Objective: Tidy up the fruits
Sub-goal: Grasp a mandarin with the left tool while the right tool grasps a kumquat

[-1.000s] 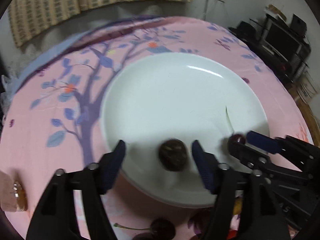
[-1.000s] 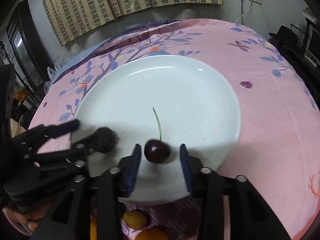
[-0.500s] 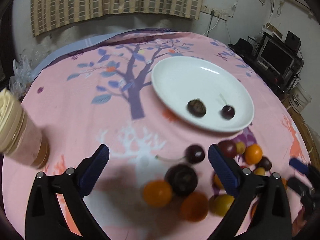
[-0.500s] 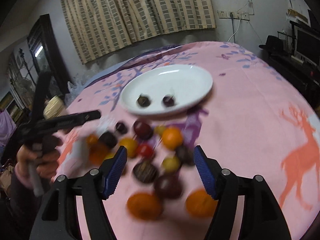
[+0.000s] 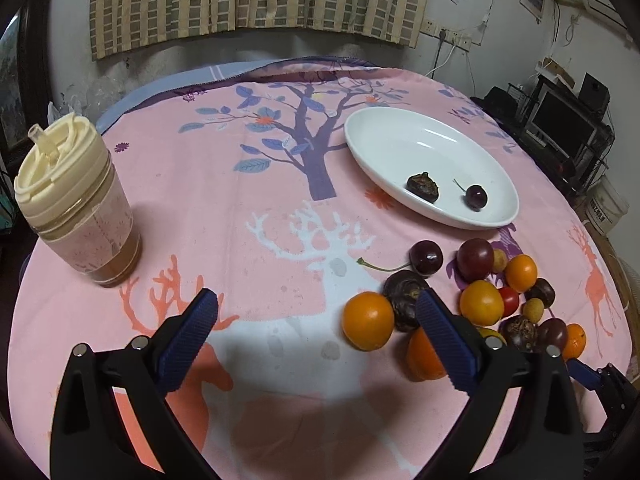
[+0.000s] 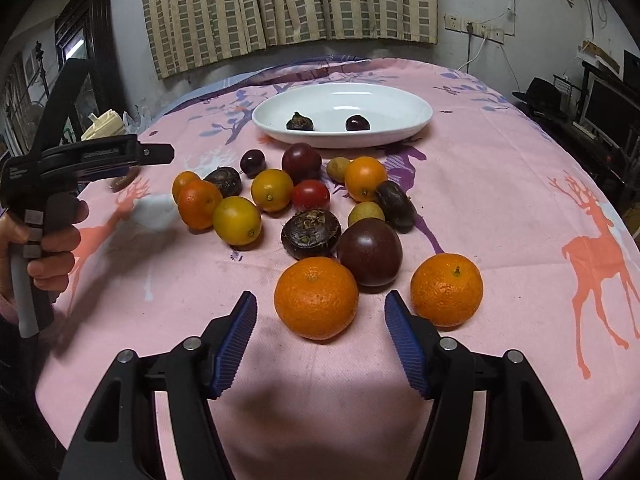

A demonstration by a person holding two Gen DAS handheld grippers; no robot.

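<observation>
Where the frame bottom cuts off both tools, the right gripper stands wide open and empty at lower centre of its own view, blue ribbed pads apart, with a large mandarin on the cloth just ahead, in line with the gap and not touched by either pad. A second mandarin lies to the right of the right-hand pad. The left gripper likewise gapes wide with nothing held, over bare pink tablecloth at lower centre of the left wrist view. Fruit heap, mid-frame in the right wrist view: dark plum, water chestnut, yellow-orange citrus, red cherry tomato, further small oranges and dark fruits, closely packed and touching. Stemmed cherry at the heap's far left edge in the left wrist view. Beyond the heap, white oval plate holding one wrinkled dark fruit and one cherry, apart from each other. Lidded cup, cream lid, brownish contents, at left of the left wrist view, well apart from the fruit. Striped curtain along the upper frame.
</observation>
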